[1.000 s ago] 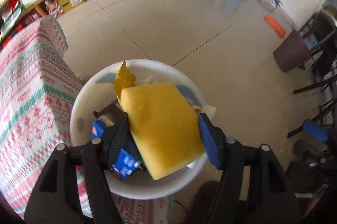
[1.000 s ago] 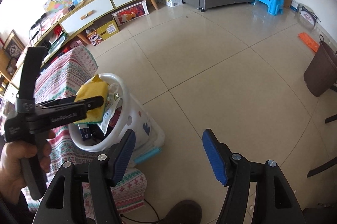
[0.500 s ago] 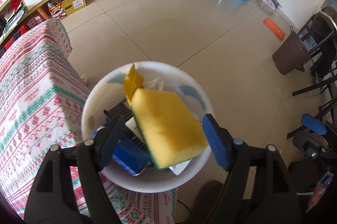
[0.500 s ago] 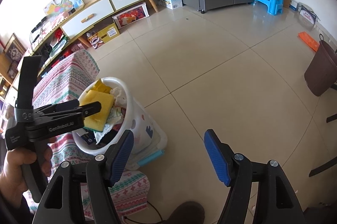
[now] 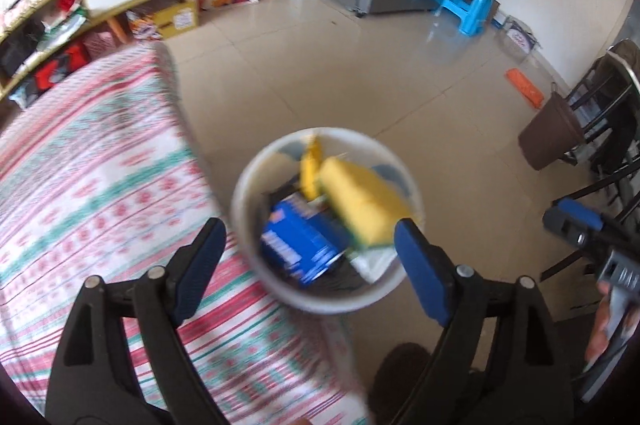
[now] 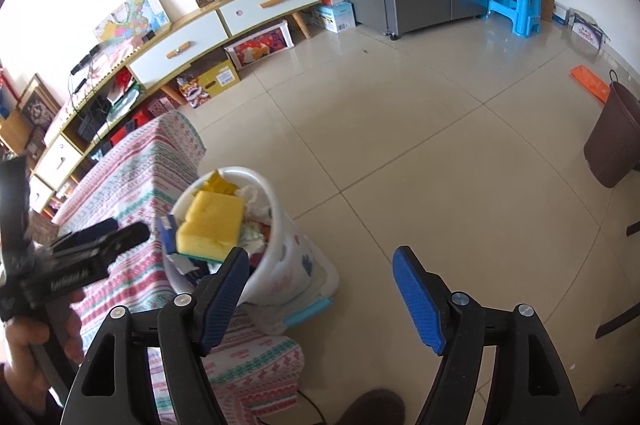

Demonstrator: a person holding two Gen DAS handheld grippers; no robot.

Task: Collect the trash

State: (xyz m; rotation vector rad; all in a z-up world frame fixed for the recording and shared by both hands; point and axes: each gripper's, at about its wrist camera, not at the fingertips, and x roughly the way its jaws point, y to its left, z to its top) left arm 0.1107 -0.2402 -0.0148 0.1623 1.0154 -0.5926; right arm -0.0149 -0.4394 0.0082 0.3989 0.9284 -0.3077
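Left tongs (image 5: 308,257) are hanging over the edge of the counter (image 5: 100,185) with its striped cloth, jaws opening, nothing between the pads; the left-wrist view is blurring. A hand (image 6: 24,345) is holding them at the left edge of the right-wrist view.

Just right of the counter, the white bin (image 6: 288,265) is standing on the floor, touching the cloth side. It is filling up to the rim: yellow sponge (image 6: 212,221) is lying on top, tilted, a yellow wrapper (image 5: 310,165) sticking up behind it, a blue box (image 5: 296,237) beside it on the counter side, crumpled white paper (image 6: 256,201) toward the far rim. The sponge is lying free in the bin, no pad touching it.

Right tongs (image 6: 320,285) are hovering over bare floor just right of the bin, jaws also opening, empty.

Further right, well apart: a brown bucket (image 6: 612,141) and an orange thing (image 6: 592,83) lying on the tiles.

Step, as a judgement: the drop of the sponge into the bin is looking done, release phase. Next move is likely calling for finding another piece of trash; no loose trash is showing on the visible counter, so the tongs would need turning toward a new area. The orange thing may be a candidate, cannot tell.
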